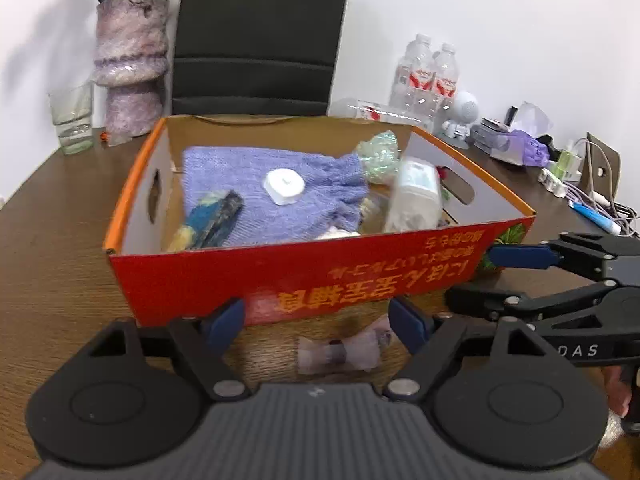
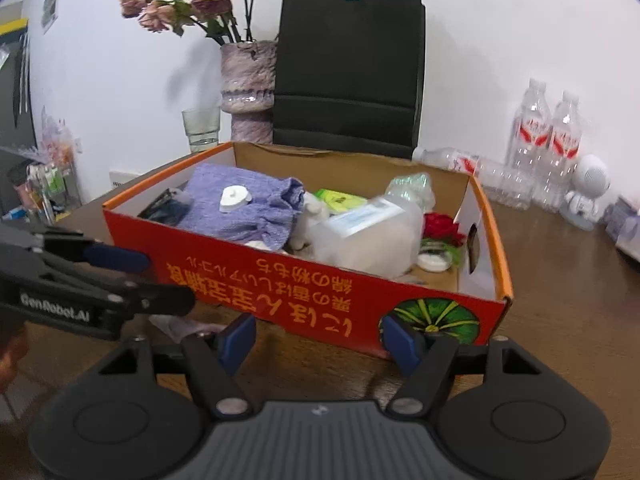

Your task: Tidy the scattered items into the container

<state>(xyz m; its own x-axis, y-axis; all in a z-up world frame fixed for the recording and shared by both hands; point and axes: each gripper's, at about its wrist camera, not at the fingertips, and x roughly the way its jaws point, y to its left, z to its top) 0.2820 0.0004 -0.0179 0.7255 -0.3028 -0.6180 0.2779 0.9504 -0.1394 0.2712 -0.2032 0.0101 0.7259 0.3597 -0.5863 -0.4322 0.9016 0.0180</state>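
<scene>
A red and orange cardboard box stands on the wooden table. Inside lie a purple knit cloth, a white round cap, a clear plastic jar and a blue packet. A small clear-wrapped pale purple item rests on the table in front of the box. My left gripper is open just above it, the pads apart from it on either side. My right gripper is open and empty, facing the box's front wall. Each gripper shows in the other's view: right gripper, left gripper.
Behind the box stand a mottled purple vase with dried roses, a glass and a black bag. Water bottles, a white astronaut figure and cables with clutter crowd the right side of the table.
</scene>
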